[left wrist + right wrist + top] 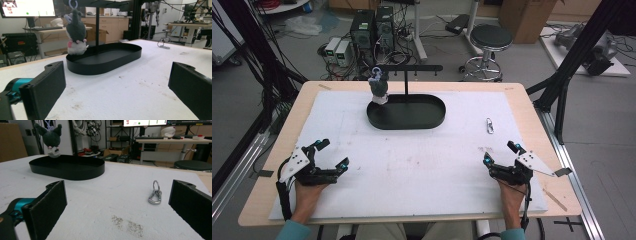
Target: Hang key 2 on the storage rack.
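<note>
A black oval tray (432, 116) (130, 53) (82, 171) with a T-shaped hanger stand (406, 75) sits at the far middle of the white mat. A grey and white plush keychain (379, 87) (75, 31) (52, 140) hangs from the stand's left arm over the tray's left end. A silver carabiner clip (489, 125) (163, 45) (155, 193) lies on the mat to the right of the tray. My left gripper (332, 154) (117, 87) rests open at the near left, holding nothing. At the near right, my right gripper (499, 152) (117, 207) is open and faces the clip.
The white mat (422, 165) covers most of the wooden table (292, 125). Black frame posts (562, 95) stand at the table's right side. A stool (490, 40) and computer boxes (372, 30) are on the floor beyond the far edge.
</note>
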Motion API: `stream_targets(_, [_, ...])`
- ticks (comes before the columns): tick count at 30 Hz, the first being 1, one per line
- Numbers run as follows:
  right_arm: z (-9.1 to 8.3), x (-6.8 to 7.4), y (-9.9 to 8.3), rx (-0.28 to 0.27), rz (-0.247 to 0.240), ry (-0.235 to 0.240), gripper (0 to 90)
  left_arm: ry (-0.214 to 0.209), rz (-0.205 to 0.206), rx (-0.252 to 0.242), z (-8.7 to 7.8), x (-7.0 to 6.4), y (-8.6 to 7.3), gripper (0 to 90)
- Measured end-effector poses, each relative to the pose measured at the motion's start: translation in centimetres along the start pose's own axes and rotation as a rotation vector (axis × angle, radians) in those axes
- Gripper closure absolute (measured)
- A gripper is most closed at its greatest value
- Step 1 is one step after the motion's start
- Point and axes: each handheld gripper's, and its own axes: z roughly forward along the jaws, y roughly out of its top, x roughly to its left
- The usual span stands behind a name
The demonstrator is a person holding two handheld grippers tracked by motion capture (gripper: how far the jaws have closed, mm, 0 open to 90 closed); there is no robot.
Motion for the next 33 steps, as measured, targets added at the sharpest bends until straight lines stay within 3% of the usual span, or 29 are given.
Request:
stream_targets(9, [0.1, -0.3, 0.3, 0.001, 0.006, 0.016, 0.8, 0.008, 0.006, -0.018, -0.2, -0.1, -0.1, 1.7])
stream_targets(16, [-0.2, -1.2, 2.9, 0.014, 0.008, 0.041, 0.8, 0.013, 0.000, -0.019, -0.2, -0.1, -0.1, 1.7])
stream_targets(21, [0.2, -2.8, 4.7, 0.027, 0.045, 0.057, 0.8, 0.017, 0.000, -0.018, -0.2, -0.1, -0.1, 1.7])
stream_targets(33, [3.0, -5.8, 8.5, 0.169, 0.005, 0.078, 0.8, 0.019, 0.000, -0.019, -0.2, -0.1, -0.1, 1.7])
